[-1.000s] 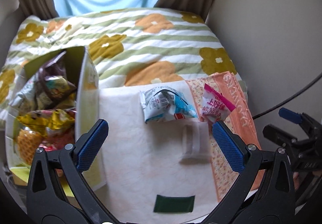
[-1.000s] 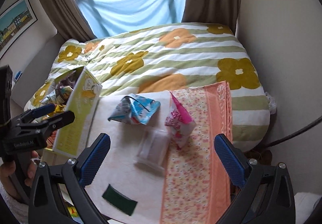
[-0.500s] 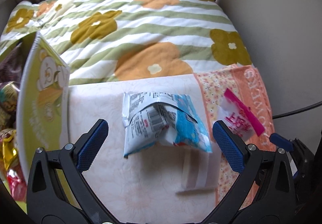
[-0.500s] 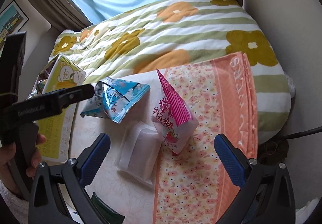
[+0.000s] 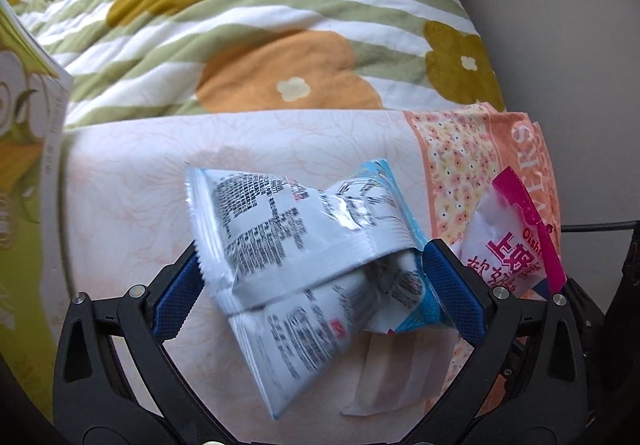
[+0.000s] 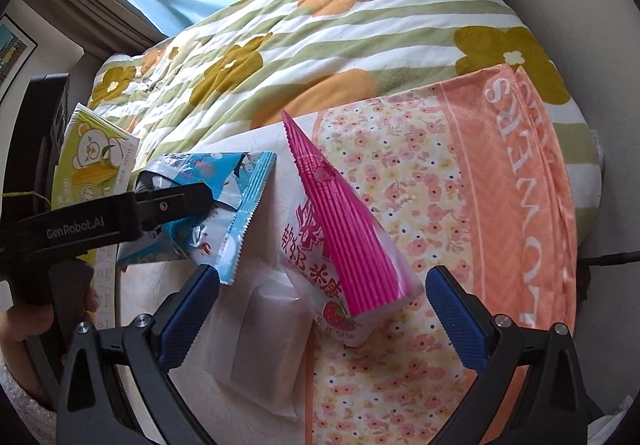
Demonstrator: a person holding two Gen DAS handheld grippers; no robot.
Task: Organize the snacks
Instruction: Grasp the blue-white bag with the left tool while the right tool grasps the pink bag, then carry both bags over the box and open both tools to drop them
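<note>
Now our left gripper (image 5: pixel 316 281) is wide open around the blue snack bag (image 5: pixel 304 241); our right gripper (image 6: pixel 320 309), also wide, frames the pink strawberry bag (image 6: pixel 340 245). Both bags partly hide a clear packet (image 6: pixel 268 345).

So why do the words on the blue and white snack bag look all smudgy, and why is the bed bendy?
Left wrist view: the crinkly blue and white foil snack bag sits very near the lens and its print is smeared; right wrist view: the pink and white strawberry snack packet looks sharper; both views: the fisheye lens curves the striped flowered quilt and darkens the corners.
</note>
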